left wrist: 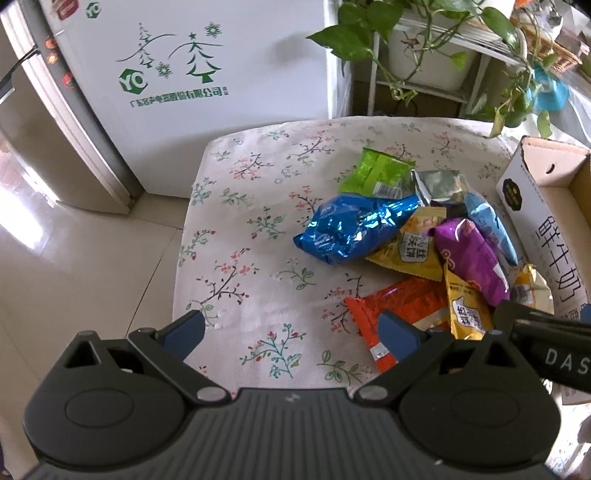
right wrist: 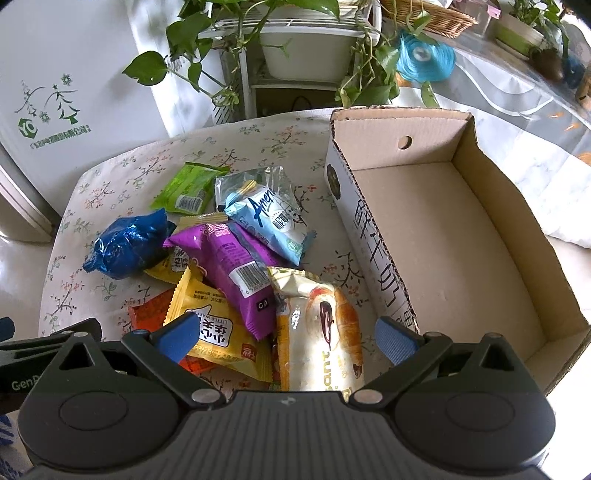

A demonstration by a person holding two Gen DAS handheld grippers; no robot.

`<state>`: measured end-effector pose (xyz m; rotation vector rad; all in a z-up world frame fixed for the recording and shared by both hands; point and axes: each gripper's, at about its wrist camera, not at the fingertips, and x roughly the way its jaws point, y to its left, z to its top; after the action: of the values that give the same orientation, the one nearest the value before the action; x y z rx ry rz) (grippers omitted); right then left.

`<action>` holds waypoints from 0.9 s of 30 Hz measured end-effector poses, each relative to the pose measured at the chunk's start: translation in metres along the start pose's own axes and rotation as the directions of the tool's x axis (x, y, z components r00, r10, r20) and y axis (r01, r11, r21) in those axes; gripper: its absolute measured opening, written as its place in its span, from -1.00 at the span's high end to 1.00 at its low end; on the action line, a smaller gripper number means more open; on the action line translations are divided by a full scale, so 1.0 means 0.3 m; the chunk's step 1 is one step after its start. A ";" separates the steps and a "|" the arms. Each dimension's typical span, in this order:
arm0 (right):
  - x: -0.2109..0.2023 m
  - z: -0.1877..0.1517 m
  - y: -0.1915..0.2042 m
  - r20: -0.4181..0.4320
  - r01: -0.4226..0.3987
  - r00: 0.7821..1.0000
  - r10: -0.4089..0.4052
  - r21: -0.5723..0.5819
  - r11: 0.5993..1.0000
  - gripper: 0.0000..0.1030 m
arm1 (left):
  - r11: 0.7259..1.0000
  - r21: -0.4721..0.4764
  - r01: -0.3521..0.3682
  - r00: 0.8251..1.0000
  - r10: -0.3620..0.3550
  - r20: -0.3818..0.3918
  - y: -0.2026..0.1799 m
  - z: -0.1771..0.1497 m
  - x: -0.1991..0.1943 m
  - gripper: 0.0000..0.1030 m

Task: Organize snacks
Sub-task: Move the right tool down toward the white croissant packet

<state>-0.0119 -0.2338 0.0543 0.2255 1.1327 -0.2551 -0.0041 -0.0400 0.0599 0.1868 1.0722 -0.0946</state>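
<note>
A pile of snack packets lies on a floral tablecloth (left wrist: 258,229): a blue foil bag (left wrist: 351,229), a green packet (left wrist: 376,171), a purple packet (right wrist: 229,266), a yellow waffle packet (right wrist: 218,332), an orange packet (left wrist: 399,314), a light blue packet (right wrist: 273,218) and a croissant packet (right wrist: 325,332). An open, empty cardboard box (right wrist: 443,236) stands to the right of the pile. My left gripper (left wrist: 291,332) is open above the cloth, left of the pile. My right gripper (right wrist: 288,336) is open, with the croissant packet between its fingers, not touching.
A white appliance (left wrist: 207,66) with green print stands behind the table. A white plant stand with trailing leaves (right wrist: 295,48) is behind the table. A wicker basket (right wrist: 436,18) sits at back right. The tiled floor (left wrist: 74,258) lies to the left.
</note>
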 end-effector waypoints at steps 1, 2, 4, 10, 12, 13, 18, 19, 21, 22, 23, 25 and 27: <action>-0.001 0.000 -0.003 0.001 0.000 1.000 0.000 0.002 1.000 -1.00 | 1.000 0.005 0.003 1.000 -0.003 -0.004 -0.002 0.005 0.001 -0.93; -0.002 -0.003 -0.004 0.002 0.001 1.000 -0.001 0.006 1.000 -1.00 | 1.000 0.009 0.007 1.000 -0.007 -0.008 -0.005 0.010 0.003 -0.93; -0.002 -0.002 -0.010 0.000 0.005 1.000 -0.005 0.015 1.000 -1.00 | 1.000 0.022 0.014 1.000 -0.014 -0.016 -0.011 0.018 0.008 -0.93; 0.003 -0.001 -0.016 -0.005 0.014 1.000 -0.013 0.036 0.999 -1.00 | 0.995 0.099 -0.001 1.000 0.001 0.003 -0.040 0.039 0.009 -0.92; 0.005 0.001 -0.017 -0.005 0.019 1.000 -0.019 0.043 0.999 -1.00 | 0.995 0.102 -0.002 1.000 0.001 0.005 -0.043 0.043 0.013 -0.92; 0.006 0.000 -0.018 -0.005 0.021 1.000 -0.021 0.045 0.999 -1.00 | 0.995 0.097 0.000 1.000 0.000 0.002 -0.043 0.043 0.016 -0.92; 0.012 0.002 -0.019 -0.010 0.025 1.000 -0.025 0.051 0.998 -1.00 | 0.995 0.098 0.002 1.000 -0.001 -0.004 -0.045 0.045 0.024 -0.91; 0.013 0.002 -0.019 -0.010 0.025 1.000 -0.025 0.052 0.998 -1.00 | 0.995 0.098 0.001 1.000 -0.001 -0.004 -0.045 0.044 0.024 -0.91; 0.013 0.001 -0.018 -0.010 0.025 1.000 -0.024 0.051 0.998 -1.00 | 0.995 0.099 0.001 1.000 0.000 -0.006 -0.044 0.043 0.026 -0.90; 0.014 0.001 -0.018 -0.011 0.025 1.000 -0.024 0.050 0.998 -1.00 | 0.995 0.100 0.001 1.000 0.000 -0.007 -0.044 0.042 0.027 -0.90; 0.014 0.000 -0.016 -0.011 0.024 1.000 -0.024 0.051 0.998 -1.00 | 0.995 0.100 0.000 1.000 0.000 -0.007 -0.044 0.042 0.027 -0.90; 0.014 -0.002 -0.015 -0.011 0.023 1.000 -0.022 0.050 0.998 -1.00 | 0.995 0.102 0.000 1.000 0.000 -0.006 -0.044 0.041 0.027 -0.90; 0.016 -0.001 -0.015 -0.012 0.023 1.000 -0.022 0.050 0.998 -1.00 | 0.995 0.103 0.000 1.000 0.001 -0.007 -0.046 0.041 0.028 -0.90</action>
<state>-0.0118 -0.2384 0.0497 0.2592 1.1420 -0.3024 0.0081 -0.0557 0.0568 0.2807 1.0750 -0.1495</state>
